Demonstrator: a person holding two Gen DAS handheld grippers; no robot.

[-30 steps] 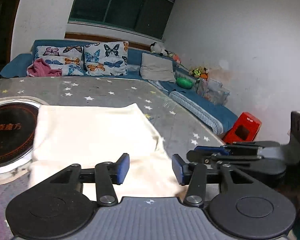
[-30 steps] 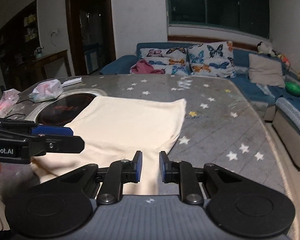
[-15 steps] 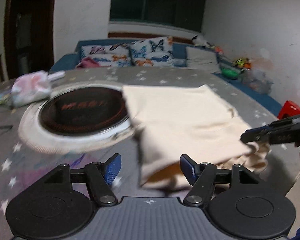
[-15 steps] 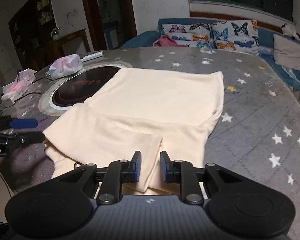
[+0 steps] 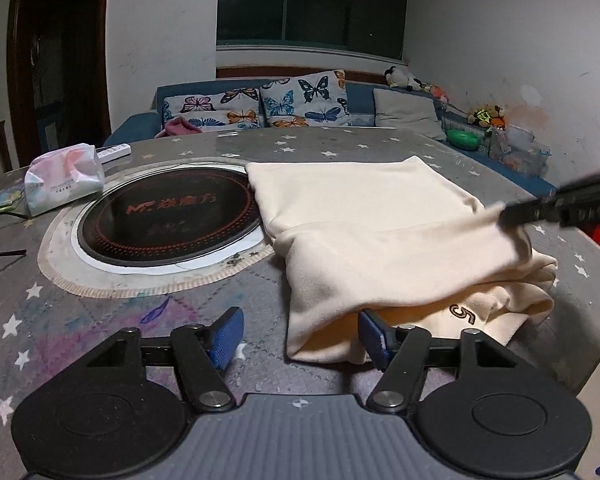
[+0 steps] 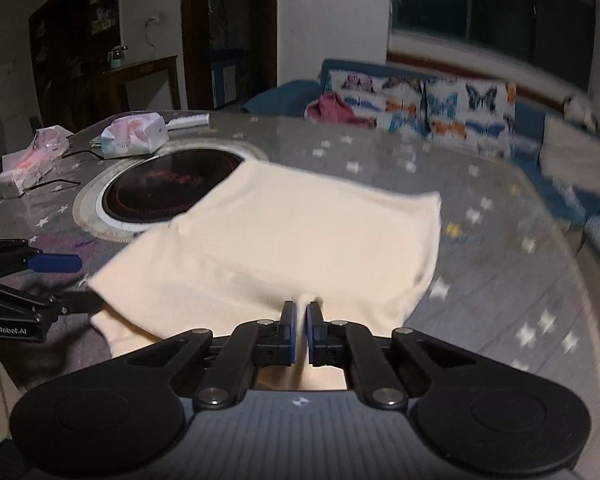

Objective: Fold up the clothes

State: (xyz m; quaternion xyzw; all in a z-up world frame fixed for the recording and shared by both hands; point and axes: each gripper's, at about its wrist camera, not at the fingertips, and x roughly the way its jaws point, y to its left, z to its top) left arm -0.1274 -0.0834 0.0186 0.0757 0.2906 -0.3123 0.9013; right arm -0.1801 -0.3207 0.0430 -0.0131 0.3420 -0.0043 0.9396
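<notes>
A cream garment [image 5: 380, 232] lies on the grey star-patterned table [image 5: 100, 320], its near part folded over in a loose layer. A dark "5" mark [image 5: 462, 313] shows on the lower layer. My left gripper [image 5: 300, 338] is open at the garment's near left corner, its right finger at the fold's mouth. My right gripper [image 6: 301, 330] is shut on the garment's near edge [image 6: 300, 240] and holds it lifted. It shows in the left wrist view [image 5: 564, 204] at the right, pinching the cloth. The left gripper shows at the left of the right wrist view [image 6: 40, 268].
A round black induction hob [image 5: 168, 216] is set in the table left of the garment. A tissue pack [image 5: 64, 178] and a remote [image 5: 114, 152] lie at the far left. A blue sofa [image 5: 300, 104] with butterfly cushions stands behind. The table edge [image 5: 596, 320] runs close on the right.
My left gripper has swung from the garment's middle to its near left corner and opened wider. My right gripper has lifted its pinched edge and moved it forward.
</notes>
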